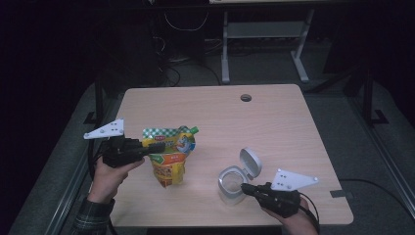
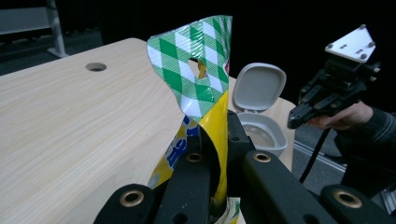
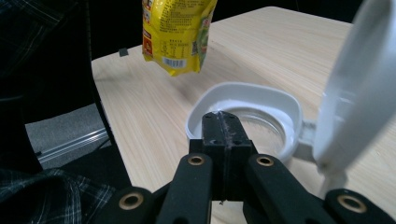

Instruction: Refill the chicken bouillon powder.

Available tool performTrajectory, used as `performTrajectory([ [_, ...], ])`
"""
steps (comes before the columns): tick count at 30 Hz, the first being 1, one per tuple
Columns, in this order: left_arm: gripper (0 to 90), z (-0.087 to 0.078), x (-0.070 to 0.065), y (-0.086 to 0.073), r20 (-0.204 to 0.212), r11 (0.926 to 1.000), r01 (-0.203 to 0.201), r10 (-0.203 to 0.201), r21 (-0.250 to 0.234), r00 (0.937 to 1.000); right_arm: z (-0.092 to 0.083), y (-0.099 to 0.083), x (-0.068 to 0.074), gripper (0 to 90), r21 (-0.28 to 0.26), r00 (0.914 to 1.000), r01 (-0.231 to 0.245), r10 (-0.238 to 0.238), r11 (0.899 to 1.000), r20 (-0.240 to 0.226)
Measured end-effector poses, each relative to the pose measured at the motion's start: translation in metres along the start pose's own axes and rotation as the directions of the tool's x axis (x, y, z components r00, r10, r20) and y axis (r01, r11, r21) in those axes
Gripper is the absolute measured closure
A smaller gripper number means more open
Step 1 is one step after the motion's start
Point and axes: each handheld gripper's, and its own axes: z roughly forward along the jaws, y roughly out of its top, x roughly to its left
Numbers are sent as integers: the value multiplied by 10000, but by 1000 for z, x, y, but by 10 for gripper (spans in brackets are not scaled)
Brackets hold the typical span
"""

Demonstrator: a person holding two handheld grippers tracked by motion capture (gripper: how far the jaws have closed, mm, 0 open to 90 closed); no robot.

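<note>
A yellow spouted pouch (image 1: pixel 169 159) with a green-and-white checked top hangs just above the wooden table (image 1: pixel 274 127). My left gripper (image 1: pixel 159 147) is shut on its upper edge from the left. In the left gripper view the pouch (image 2: pixel 201 79) rises from between my pinching jaws (image 2: pixel 217 140). A clear tub (image 1: pixel 230 185) with a white rim stands at the front right, its hinged lid (image 1: pixel 250 162) tipped up and open. My right gripper (image 1: pixel 244 187) is shut and holds nothing, its tips right at the tub's near rim (image 3: pixel 243 93). The pouch (image 3: pixel 177 32) hangs beyond it.
A round cable hole (image 1: pixel 245 97) sits near the table's far edge. A white desk frame (image 1: pixel 264 39) stands on the floor behind. The table's front edge runs close under my right hand (image 1: pixel 293 223). Bare wood lies between pouch and tub.
</note>
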Motion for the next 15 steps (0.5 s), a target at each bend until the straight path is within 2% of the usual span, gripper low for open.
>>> performTrajectory([
  [4,900,0,-3,3,103,10000,-76,76,-50,9999,5,5,2,899,-21,10000,25,-25,10000,-7],
  [15,900,-3,-13,17,312,9992,-294,302,-258,9991,28,21,12,899,17,9985,535,-535,9986,72],
])
